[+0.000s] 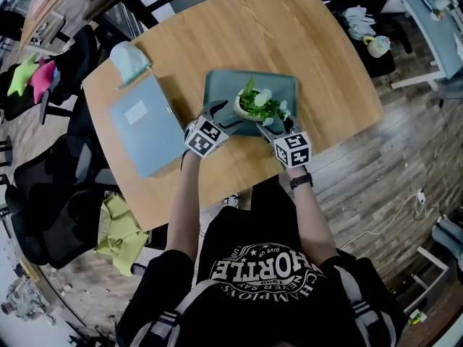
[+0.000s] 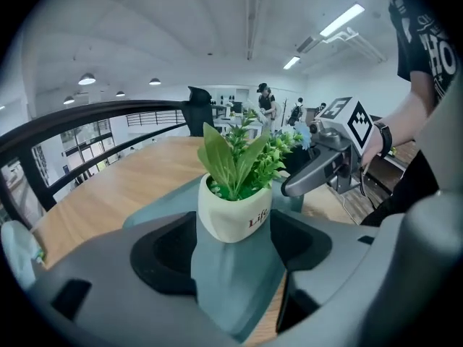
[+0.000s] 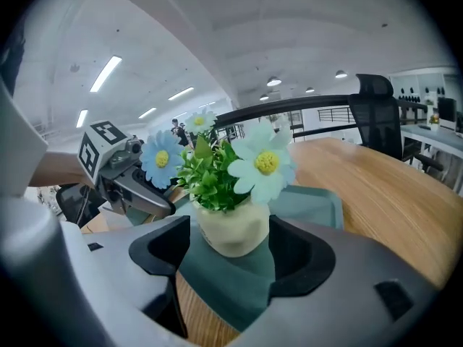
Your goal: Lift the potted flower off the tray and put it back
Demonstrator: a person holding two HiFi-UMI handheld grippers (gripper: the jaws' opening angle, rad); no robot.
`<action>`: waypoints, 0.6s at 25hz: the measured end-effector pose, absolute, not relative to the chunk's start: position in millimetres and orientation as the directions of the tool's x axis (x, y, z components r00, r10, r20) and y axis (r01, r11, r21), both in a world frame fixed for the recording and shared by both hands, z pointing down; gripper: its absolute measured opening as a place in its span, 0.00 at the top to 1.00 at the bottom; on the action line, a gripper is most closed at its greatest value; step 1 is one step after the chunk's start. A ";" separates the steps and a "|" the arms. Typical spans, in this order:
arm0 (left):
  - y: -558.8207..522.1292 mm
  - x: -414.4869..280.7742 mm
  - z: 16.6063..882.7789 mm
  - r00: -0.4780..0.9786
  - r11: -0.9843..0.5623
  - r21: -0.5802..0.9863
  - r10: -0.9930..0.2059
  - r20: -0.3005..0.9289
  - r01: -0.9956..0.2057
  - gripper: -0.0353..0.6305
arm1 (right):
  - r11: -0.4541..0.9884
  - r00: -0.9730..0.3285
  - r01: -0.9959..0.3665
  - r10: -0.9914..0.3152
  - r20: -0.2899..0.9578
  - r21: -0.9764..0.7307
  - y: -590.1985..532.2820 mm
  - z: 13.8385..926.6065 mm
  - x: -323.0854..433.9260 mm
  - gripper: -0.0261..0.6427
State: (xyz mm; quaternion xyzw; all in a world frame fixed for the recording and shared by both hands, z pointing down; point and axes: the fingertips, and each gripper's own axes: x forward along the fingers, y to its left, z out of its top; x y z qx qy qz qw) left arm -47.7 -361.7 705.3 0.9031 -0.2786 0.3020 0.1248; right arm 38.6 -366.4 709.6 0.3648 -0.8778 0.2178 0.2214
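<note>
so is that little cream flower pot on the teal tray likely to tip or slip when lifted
The small cream glazed-looking pot looks smooth and rounded, so it may slip under a light squeeze. Its leaves and pale blue flowers stand taller than the pot, so a sideways push could tip it. It is probably light for its size.

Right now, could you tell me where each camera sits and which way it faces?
Head view: on the person's head, looking steeply down at table, tray and potted flower; shows forearms, torso, left gripper and right gripper.
Left gripper view: on the left gripper, looking along its open jaws at the potted flower; right gripper and wrist beyond.
Right gripper view: on the right gripper, facing back across the potted flower; left gripper beyond.
Shared: both gripper views see the potted flower on the tray, from opposite sides.
</note>
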 end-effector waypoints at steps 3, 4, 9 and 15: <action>-369.7 -41.4 715.8 0.674 -0.837 0.053 -0.400 0.621 -0.545 0.47 | 0.647 -0.650 -0.726 -0.537 0.537 -0.232 -371.2 714.2 35.8 0.45; -371.7 -39.1 718.5 0.677 -0.844 0.053 -0.389 0.625 -0.534 0.47 | 0.650 -0.654 -0.724 -0.537 0.534 -0.233 -372.6 715.1 34.8 0.45; -375.5 -32.6 730.8 0.677 -0.859 0.053 -0.362 0.641 -0.510 0.51 | 0.666 -0.667 -0.711 -0.537 0.517 -0.224 -378.5 716.0 29.0 0.51; -375.8 -30.9 727.8 0.652 -0.834 0.048 -0.392 0.649 -0.549 0.55 | 0.658 -0.670 -0.713 -0.538 0.511 -0.242 -380.1 716.5 28.2 0.51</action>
